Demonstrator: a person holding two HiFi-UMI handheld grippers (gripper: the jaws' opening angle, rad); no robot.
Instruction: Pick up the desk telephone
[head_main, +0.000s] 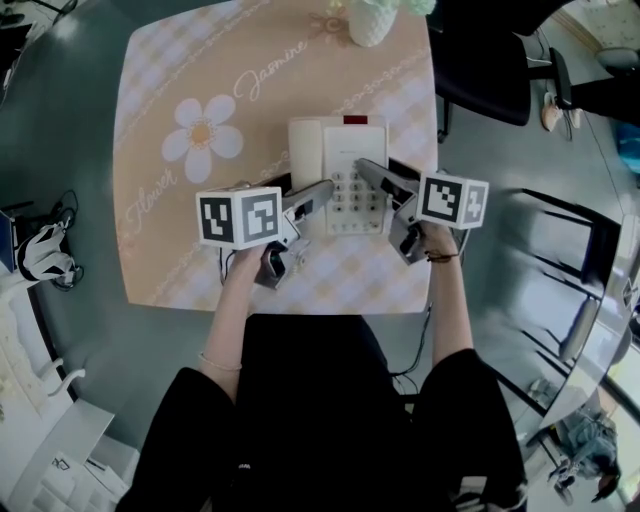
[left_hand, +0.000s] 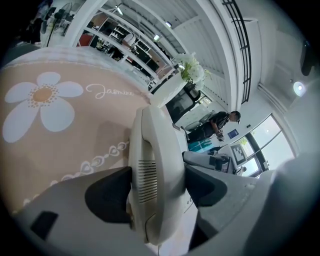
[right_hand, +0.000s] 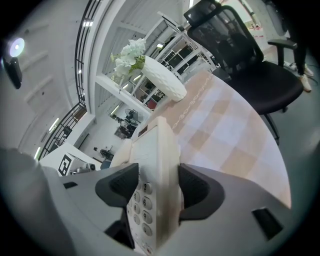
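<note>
At the middle of the bench (head_main: 180, 250), on its daisy-print cloth, sits the cream desk telephone (head_main: 338, 165), with both tools closed on it from the near side. The left tongs (left_hand: 157, 187) are clamped across the handset (left_hand: 155, 150) along the phone's left side, with dark pads pressed on either flank of it. The right tongs (right_hand: 156, 190) pinch the right edge of the base, one pad beside the keypad (right_hand: 141, 205). I cannot tell whether the phone is clear of the cloth.

It looks like a hard, hollow plastic shell: stiff, fairly light, smooth enough to slide in rubber pads if tilted. The handset likely only rests in its cradle, so the left hold may lift that alone. Raising both sides together and level seems safest.
</note>
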